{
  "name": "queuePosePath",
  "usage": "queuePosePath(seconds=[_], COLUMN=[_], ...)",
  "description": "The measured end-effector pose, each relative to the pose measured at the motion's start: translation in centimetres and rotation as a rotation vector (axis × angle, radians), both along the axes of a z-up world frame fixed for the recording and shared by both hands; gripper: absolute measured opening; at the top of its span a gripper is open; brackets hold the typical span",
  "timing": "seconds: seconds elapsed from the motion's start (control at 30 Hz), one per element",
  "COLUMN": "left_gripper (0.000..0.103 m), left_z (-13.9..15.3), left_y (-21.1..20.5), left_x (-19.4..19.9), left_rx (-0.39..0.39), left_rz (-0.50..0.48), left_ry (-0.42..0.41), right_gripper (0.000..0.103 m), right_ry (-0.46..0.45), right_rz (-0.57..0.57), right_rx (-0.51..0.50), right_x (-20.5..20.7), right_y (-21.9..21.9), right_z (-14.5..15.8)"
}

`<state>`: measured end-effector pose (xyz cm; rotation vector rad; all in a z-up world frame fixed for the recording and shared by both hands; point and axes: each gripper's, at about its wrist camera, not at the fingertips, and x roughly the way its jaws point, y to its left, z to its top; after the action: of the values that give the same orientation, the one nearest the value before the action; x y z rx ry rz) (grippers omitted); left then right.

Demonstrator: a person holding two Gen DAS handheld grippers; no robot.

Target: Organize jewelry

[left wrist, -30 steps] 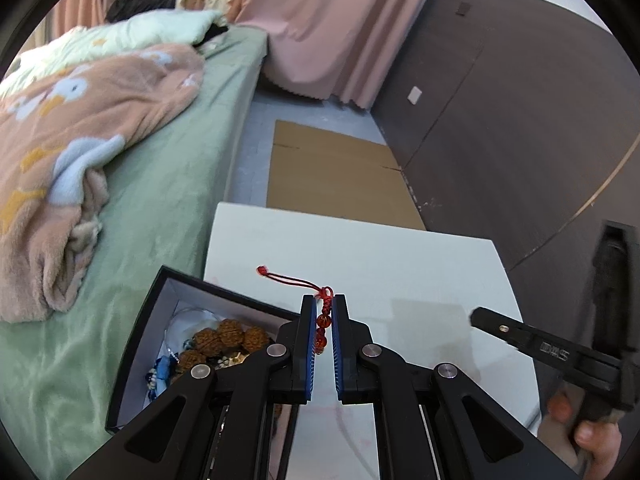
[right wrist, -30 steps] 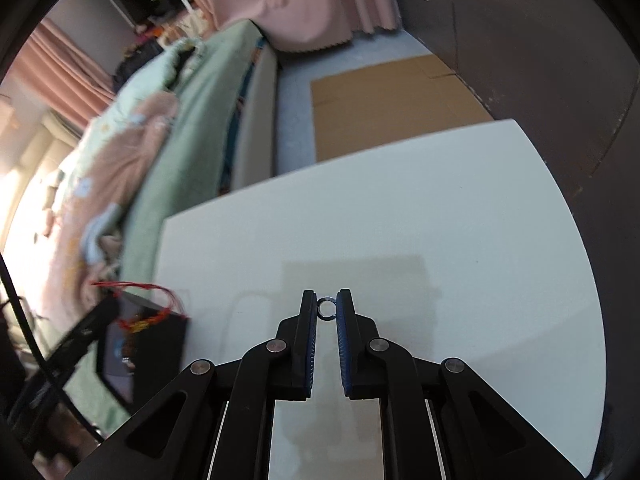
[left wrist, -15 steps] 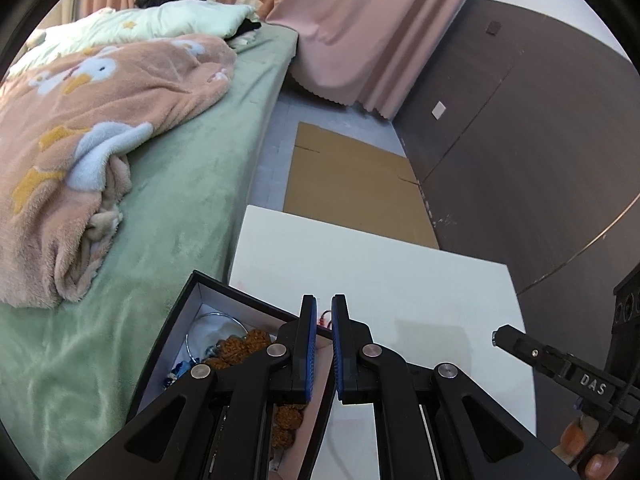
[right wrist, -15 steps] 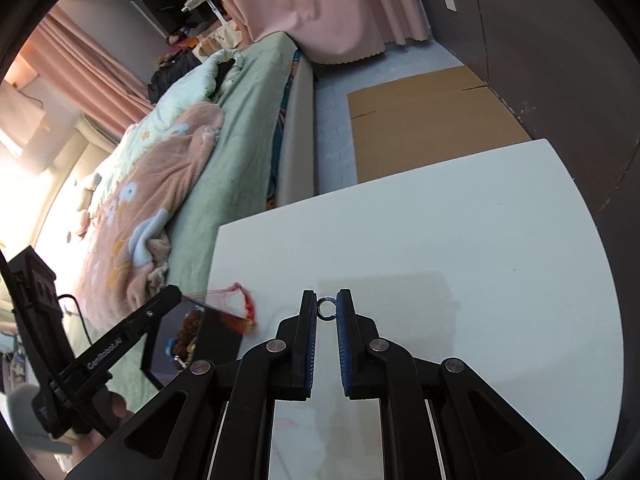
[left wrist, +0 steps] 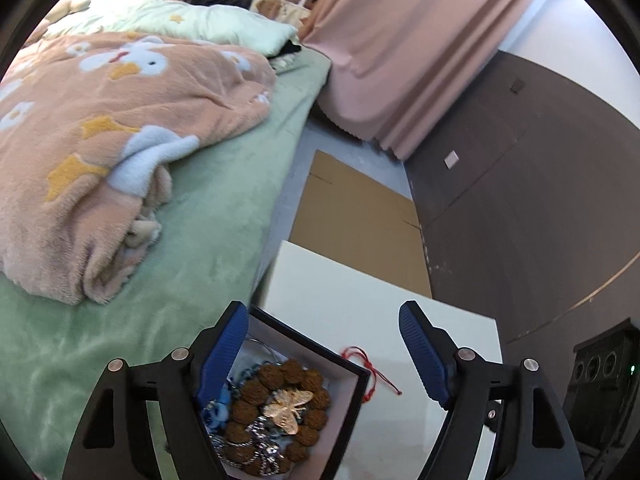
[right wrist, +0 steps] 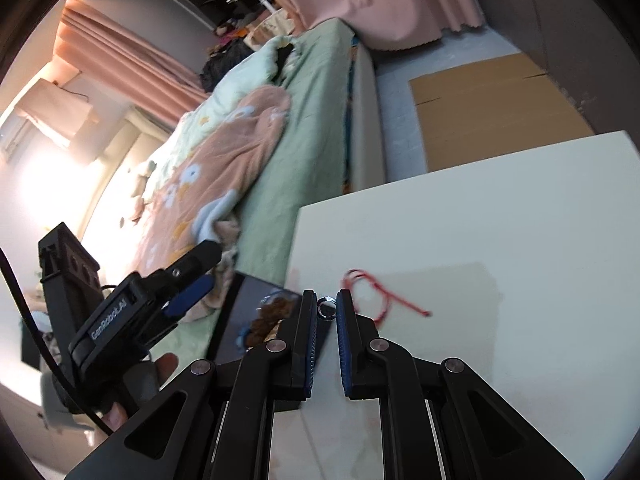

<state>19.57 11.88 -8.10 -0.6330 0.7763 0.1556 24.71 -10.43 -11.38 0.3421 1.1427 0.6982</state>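
A black jewelry box (left wrist: 352,396) with a white inside sits at the table's left edge. It holds brown bead bracelets (left wrist: 280,380), a gold butterfly clip (left wrist: 288,402) and blue pieces. A red cord bracelet (left wrist: 374,372) hangs over the box's right rim onto the white table (left wrist: 360,304). My left gripper (left wrist: 320,344) is open above the box. My right gripper (right wrist: 326,308) is shut on a small silver ring (right wrist: 326,307), just right of the box (right wrist: 240,312), near the red cord (right wrist: 380,292). The left gripper (right wrist: 192,276) shows in the right wrist view.
A bed with a green sheet (left wrist: 192,216) and a peach blanket (left wrist: 100,128) lies left of the table. A flat cardboard sheet (left wrist: 356,216) lies on the floor beyond the table. A dark wall (left wrist: 520,200) stands at the right.
My left gripper moved over the box and opened, dropping the red cord bracelet on the box's rim. My right gripper carried the ring left toward the box.
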Motion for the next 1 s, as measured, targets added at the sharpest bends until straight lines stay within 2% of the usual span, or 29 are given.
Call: queuePosePath(seconds=[0.2, 0.37, 0.5, 0.53, 0.6, 0.63, 0.67, 1.0], left_gripper=[0.078, 0.079, 0.079, 0.079, 0.079, 0.078, 0.078, 0.078], left_z=[0.3, 0.2, 0.1, 0.1, 0.1, 0.1, 0.1, 0.0], left_y=[2.0, 2.7, 2.8, 2.8, 2.7, 2.8, 2.8, 0.8], left_x=[-0.9, -1.0, -0.8, -0.8, -0.8, -0.8, -0.8, -0.5], left_rx=[-0.030, -0.045, -0.047, -0.046, -0.047, -0.050, -0.052, -0.043], left_rz=[0.065, 0.079, 0.069, 0.068, 0.066, 0.065, 0.065, 0.005], left_ry=[-0.018, -0.011, -0.007, -0.007, -0.008, -0.008, -0.008, 0.007], right_gripper=[0.012, 0.012, 0.013, 0.017, 0.057, 0.063, 0.067, 0.067], right_ry=[0.006, 0.015, 0.018, 0.027, 0.061, 0.071, 0.073, 0.051], right_rz=[0.046, 0.057, 0.023, 0.011, -0.001, -0.015, -0.032, -0.102], right_rx=[0.061, 0.069, 0.077, 0.077, 0.089, 0.097, 0.102, 0.007], right_x=[-0.6, -0.7, -0.3, 0.0, 0.5, 0.7, 0.8, 1.5], right_y=[2.7, 4.0, 4.2, 4.2, 4.0, 3.8, 3.4, -0.4], right_z=[-0.3, -0.7, -1.0, -1.2, -1.7, -1.9, -1.9, -0.9])
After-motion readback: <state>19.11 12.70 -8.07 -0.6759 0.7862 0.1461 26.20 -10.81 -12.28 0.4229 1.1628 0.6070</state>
